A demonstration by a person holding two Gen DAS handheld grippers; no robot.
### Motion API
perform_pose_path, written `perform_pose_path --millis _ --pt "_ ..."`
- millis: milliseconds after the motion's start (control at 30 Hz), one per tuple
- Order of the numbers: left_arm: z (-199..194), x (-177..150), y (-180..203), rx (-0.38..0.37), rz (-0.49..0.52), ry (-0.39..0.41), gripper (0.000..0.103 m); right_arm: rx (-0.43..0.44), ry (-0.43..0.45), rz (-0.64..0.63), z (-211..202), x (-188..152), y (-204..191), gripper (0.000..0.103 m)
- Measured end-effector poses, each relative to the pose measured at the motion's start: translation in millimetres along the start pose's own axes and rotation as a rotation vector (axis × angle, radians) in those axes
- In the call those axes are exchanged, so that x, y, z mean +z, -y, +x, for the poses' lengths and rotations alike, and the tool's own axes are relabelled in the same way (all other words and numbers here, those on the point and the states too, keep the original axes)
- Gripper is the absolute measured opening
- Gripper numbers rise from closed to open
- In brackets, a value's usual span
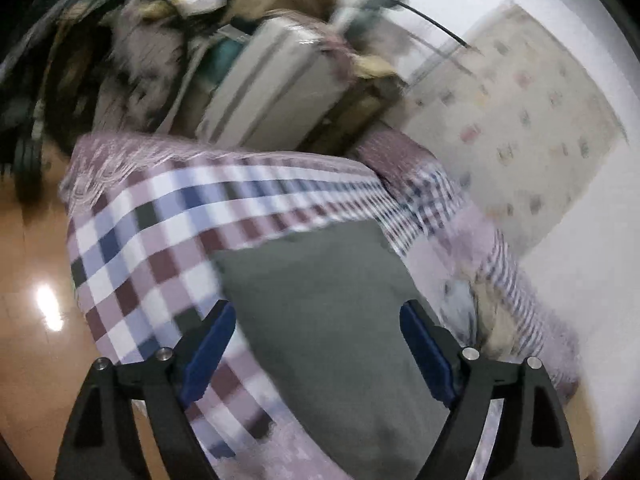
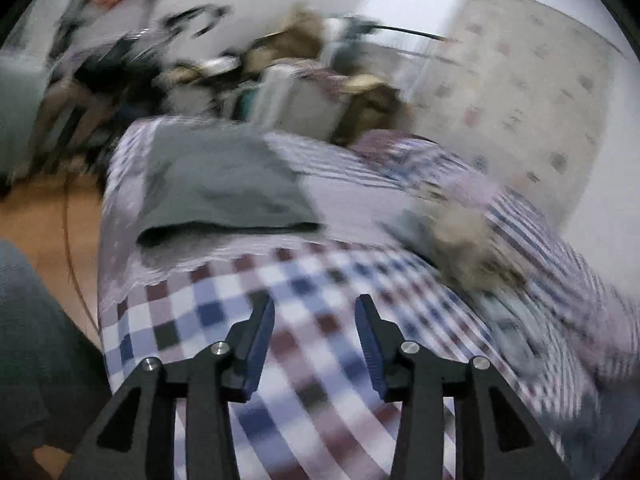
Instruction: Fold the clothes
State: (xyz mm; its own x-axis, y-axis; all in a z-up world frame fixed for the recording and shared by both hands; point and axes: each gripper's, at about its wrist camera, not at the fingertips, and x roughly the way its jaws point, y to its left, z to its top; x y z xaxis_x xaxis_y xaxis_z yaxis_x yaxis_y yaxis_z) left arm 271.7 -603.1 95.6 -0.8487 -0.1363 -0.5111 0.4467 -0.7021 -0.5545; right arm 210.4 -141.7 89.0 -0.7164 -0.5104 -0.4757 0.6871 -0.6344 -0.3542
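Observation:
A grey garment (image 1: 332, 304) lies flat on a bed with a checked cover (image 1: 160, 240). My left gripper (image 1: 318, 312) hovers open just above the garment's near part, nothing between its blue pads. In the right wrist view the same grey garment (image 2: 224, 188) lies folded over at the far left of the checked cover (image 2: 320, 340), its folded edge facing me. My right gripper (image 2: 316, 304) is open over bare checked cloth, well short of the garment. Both views are motion-blurred.
A crumpled pile of other clothes (image 2: 476, 240) lies on the bed's right side. Beyond the bed stand suitcases (image 1: 280, 76) and clutter. A patterned curtain (image 1: 520, 112) hangs at the right wall. Wooden floor (image 1: 36, 280) lies left of the bed.

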Motion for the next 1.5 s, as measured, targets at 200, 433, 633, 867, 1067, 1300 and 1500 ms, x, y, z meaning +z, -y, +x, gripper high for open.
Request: perform_pose_path --millis 200,433,633,867,1067,1300,1500 --pt "-19.3 -51.3 153.2 -0.147 0.333 -0.021 0.09 -0.112 0.032 0.22 -70.2 -24.4 84.3 0.063" --pt "8.5 -128.7 332.4 -0.309 0.526 -0.156 0.092 -0.246 0.054 0.398 -132.0 -50.7 175.9 0.087" --pt "21.9 -206.6 458.2 -0.418 0.629 -0.258 0.094 -0.339 0.021 0.586 -159.1 -96.7 251.7 0.101" --pt "59.5 -294.2 525.4 -0.364 0.753 -0.336 0.094 -0.373 -0.092 0.89 -143.6 -173.8 324.6 0.102" --pt "110.2 -338.3 523.9 -0.248 0.782 -0.346 0.094 -0.371 -0.315 0.985 -92.0 -209.7 350.4 0.102" --pt "155.6 -361.5 518.4 -0.176 0.76 -0.344 0.094 -0.375 -0.363 0.915 -56.8 -210.8 348.9 0.102" --pt "172.7 -372.9 510.7 -0.12 0.745 -0.382 0.094 -0.382 -0.432 0.889 -23.3 -216.2 344.2 0.102"
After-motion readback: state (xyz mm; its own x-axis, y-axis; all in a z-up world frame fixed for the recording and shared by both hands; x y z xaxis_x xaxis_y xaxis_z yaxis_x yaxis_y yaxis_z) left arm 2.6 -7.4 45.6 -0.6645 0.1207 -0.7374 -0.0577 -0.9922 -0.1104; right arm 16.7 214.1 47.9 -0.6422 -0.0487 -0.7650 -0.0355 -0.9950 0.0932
